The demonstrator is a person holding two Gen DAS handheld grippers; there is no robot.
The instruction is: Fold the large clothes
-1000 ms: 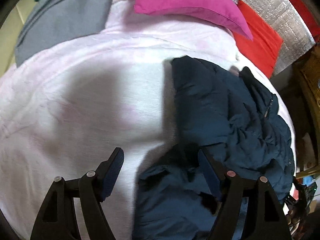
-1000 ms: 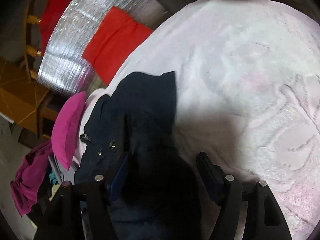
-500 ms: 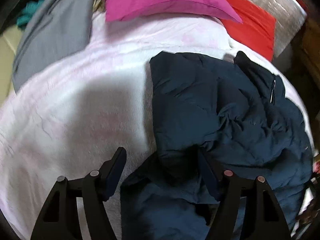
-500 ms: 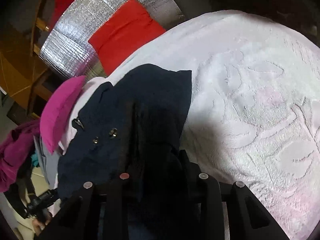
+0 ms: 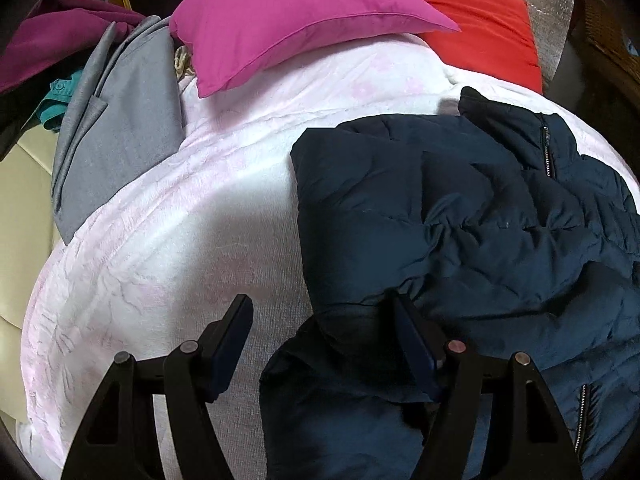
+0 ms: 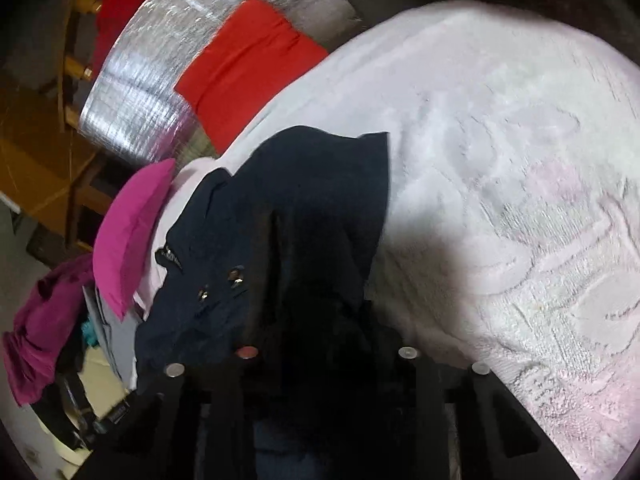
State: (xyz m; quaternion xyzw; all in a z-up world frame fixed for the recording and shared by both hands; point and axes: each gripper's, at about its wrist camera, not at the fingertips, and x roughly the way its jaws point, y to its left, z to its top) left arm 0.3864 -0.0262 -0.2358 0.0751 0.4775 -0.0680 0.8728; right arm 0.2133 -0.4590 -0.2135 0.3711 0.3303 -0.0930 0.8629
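Across a pale pink textured bedspread (image 5: 168, 240), lying crumpled toward the right side: a large navy puffer jacket (image 5: 460, 216), one flat panel turned over the rest, zip (image 5: 547, 152) running up by the collar. Behind it, leaning at the head of the bed: a magenta pillow (image 5: 296, 20), a red cushion (image 5: 480, 20) against a silver quilted panel (image 6: 160, 80), and a grey garment (image 5: 120, 128) draped off the left edge.

Judging by the padded quilting and deep soft creases: bulky but light, limp, springing back rather than holding a crease, with a smooth shell likely slipping between pads. Best taken at a hem corner or a seam edge, pinching a single thin layer, not a fat bunch.

Left gripper (image 5: 324, 344) standing wide, nothing pressed between its fingers (image 5: 230, 344); hovering over the near edge of the jacket, one finger above bedspread, the other over dark cloth.

Right gripper (image 6: 324, 344) closing, a fold of the jacket bunched between the jaws and draping forward from them.

Hard reading in the right wrist view: fingertips buried in black shadow and fabric, so pad contact and which part of the jacket is caught not clear. Lower jacket and sleeves cut off or tucked under.
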